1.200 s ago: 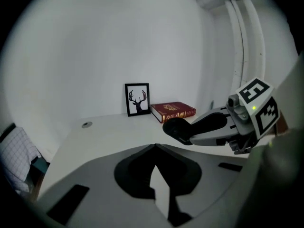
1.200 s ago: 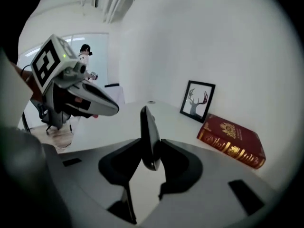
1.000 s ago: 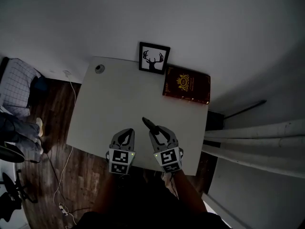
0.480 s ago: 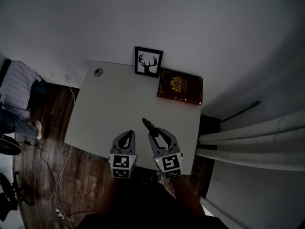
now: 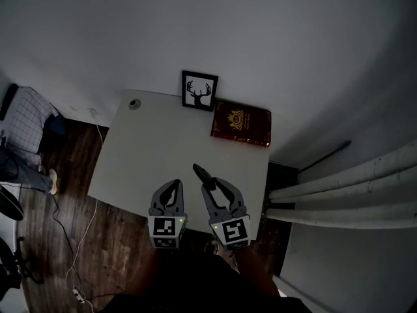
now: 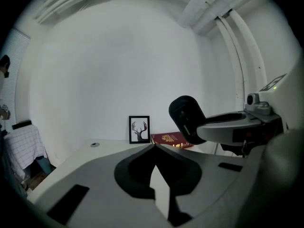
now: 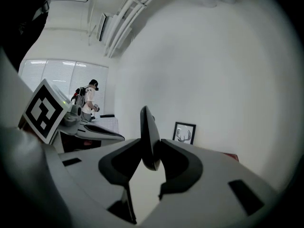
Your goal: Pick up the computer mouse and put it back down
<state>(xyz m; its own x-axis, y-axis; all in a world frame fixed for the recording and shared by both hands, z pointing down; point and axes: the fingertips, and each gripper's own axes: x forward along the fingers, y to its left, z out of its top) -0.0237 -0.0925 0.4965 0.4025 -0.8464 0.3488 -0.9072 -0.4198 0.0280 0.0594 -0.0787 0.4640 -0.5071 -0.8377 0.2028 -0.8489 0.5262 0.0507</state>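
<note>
Right gripper (image 5: pixel 210 186) jaws clamp the computer mouse (image 7: pixel 148 137) above the worktop (image 5: pixel 146 145); left gripper (image 5: pixel 169 189) jaws closed, empty. Pick-up looks done; next, lower and release.

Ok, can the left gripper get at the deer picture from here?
Probably yes: only bare table lies between the left gripper and the deer picture, and the mouse in the right gripper sits aside.
</note>
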